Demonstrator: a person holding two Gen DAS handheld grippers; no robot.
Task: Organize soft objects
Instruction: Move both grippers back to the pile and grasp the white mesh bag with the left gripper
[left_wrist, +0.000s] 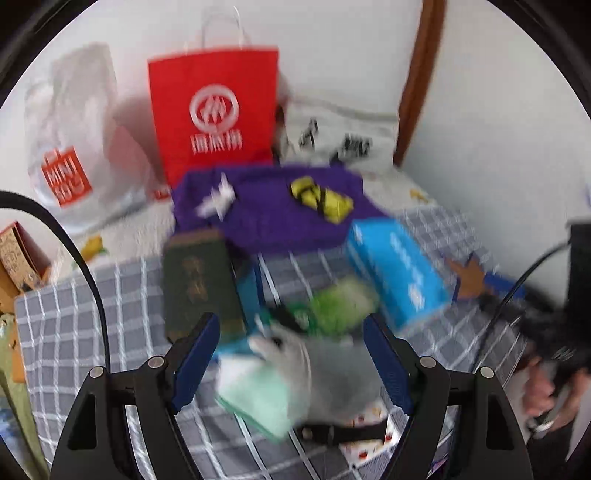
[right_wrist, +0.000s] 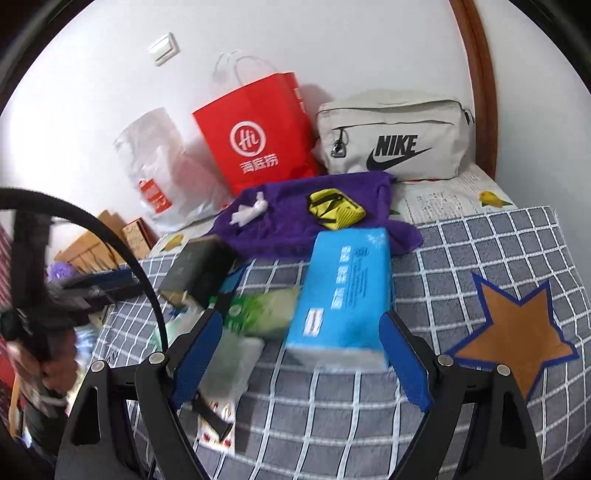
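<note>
Surface: bed with a grey checked blanket (right_wrist: 461, 258), white grid lines, brown star patch (right_wrist: 513, 328) at right.

Left gripper (left_wrist: 291, 365): jaws released and spread wide, nothing clamped. Between and just beyond the blue pads lies a soft heap: a grey cloth (left_wrist: 332, 373) over a mint-green cloth (left_wrist: 255, 391). Pads do not press on either. Left view is motion-blurred.

Right gripper (right_wrist: 303, 354): jaws released, wide apart, gripping nothing. A blue tissue pack (right_wrist: 343, 291) lies on the blanket just ahead, its near end between the pad tips, apart from them.

Other soft items: green packet (right_wrist: 258, 310) just beside the tissue pack on its left; purple cloth (right_wrist: 314, 218) farther back, touching the pack's far end, carrying a yellow-and-black pouch (right_wrist: 334, 208) and a white crumpled scrap (right_wrist: 249, 210). Dark green box (left_wrist: 197, 280) left of the heap.

Against the wall: red paper bag (right_wrist: 258, 136), clear plastic bag (right_wrist: 159, 173) to its left, beige zip bag (right_wrist: 391, 136) to its right
</note>
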